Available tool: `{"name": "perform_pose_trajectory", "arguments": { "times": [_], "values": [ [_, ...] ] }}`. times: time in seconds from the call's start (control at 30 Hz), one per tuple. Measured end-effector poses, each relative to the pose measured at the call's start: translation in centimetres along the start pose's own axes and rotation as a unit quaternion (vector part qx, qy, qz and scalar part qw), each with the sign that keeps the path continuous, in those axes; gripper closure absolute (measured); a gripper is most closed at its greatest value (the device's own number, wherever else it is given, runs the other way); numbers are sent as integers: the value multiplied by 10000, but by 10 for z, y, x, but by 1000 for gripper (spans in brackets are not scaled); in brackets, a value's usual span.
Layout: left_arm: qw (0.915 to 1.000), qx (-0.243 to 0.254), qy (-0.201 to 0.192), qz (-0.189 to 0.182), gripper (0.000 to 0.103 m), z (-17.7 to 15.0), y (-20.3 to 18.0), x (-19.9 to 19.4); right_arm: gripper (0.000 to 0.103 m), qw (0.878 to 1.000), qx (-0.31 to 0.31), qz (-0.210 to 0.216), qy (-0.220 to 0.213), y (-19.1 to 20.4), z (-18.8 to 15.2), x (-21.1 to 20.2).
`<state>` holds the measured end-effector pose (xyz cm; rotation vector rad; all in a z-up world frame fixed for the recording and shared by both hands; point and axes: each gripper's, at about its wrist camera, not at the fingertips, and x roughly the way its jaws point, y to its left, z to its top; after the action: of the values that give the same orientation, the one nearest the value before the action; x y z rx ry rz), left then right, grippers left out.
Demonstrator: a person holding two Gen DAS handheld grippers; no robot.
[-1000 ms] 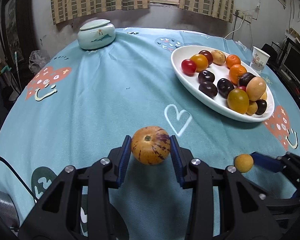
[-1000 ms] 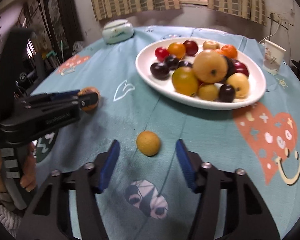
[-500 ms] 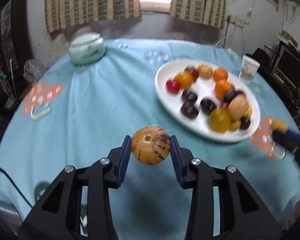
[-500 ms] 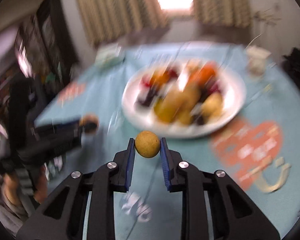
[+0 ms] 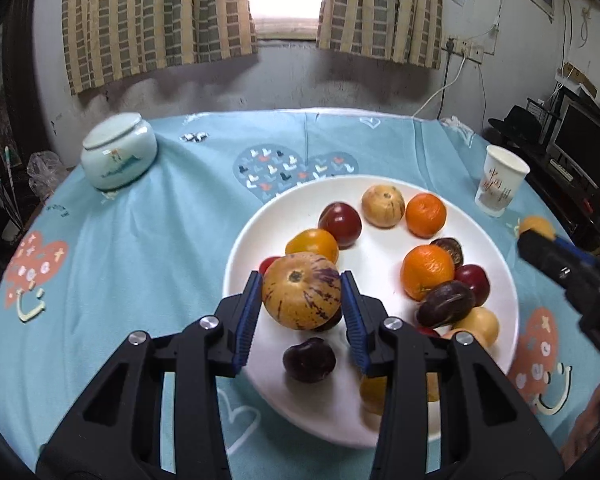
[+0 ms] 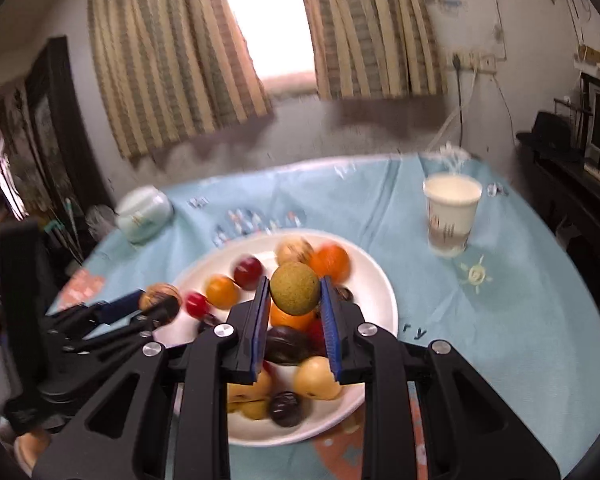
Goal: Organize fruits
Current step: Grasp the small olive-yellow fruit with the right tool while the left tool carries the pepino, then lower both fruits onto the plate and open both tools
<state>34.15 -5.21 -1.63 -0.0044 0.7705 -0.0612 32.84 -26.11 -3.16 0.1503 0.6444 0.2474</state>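
Left gripper [image 5: 301, 300] fingers hold a striped fruit [image 5: 301, 289] over the plate's [image 5: 252, 232] lower-left rim; right gripper [image 6: 295, 294] fingers clamp a small yellow fruit [image 6: 294, 288] above centre-frame pile.

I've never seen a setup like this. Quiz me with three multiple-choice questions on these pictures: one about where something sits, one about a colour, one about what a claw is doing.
1. Where does the paper cup stand?
A. on the white plate
B. on the tablecloth beside the plate
C. on the lidded jar

2. What colour are the claw's pads?
A. blue
B. red
C. white

3. What is the left claw doing?
A. standing open with nothing in it
B. gripping the striped fruit
C. gripping the cup

Answers:
1. B, since the cup stands on cloth, apart from the rim.
2. A, since blue strips line both fingers.
3. B, since both pads press on the purple-streaked fruit above the plate.
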Motion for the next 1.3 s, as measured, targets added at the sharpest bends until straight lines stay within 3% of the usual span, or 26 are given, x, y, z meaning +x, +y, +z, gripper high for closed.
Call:
{"name": "perform_pose_trajectory", "arguments": {
  "times": [0.1, 0.4, 0.5, 0.57, 0.63, 0.93, 1.3],
  "values": [
    [9999, -26, 162, -47, 62, -5, 4, 14, 78, 9998, -17, -76, 187, -2, -8, 17],
    [9999, 10, 47, 128, 61, -6, 5, 17, 77, 9991, 39, 106, 406, -2, -16, 34],
    [9999, 31, -4, 168, 45, -5, 4, 15, 72, 9988, 37, 101, 474, -1, -15, 35],
    [9998, 58, -72, 188, 37, -5, 3, 12, 25, 9990, 0, 35, 436, 1, -14, 32],
    [9997, 82, -90, 188, 35, -5, 2, 10, 18, 9998, 5, -7, 182, 1, -13, 24],
    [9988, 227, -199, 384, 21, -6, -1, -1, 18, 10000, -14, 83, -29, 6, -5, 4],
    [9977, 271, -469, 415, 5, -35, 5, -66, 14, 9988, 57, 306, -390, 24, -20, -63]
  ]
}}
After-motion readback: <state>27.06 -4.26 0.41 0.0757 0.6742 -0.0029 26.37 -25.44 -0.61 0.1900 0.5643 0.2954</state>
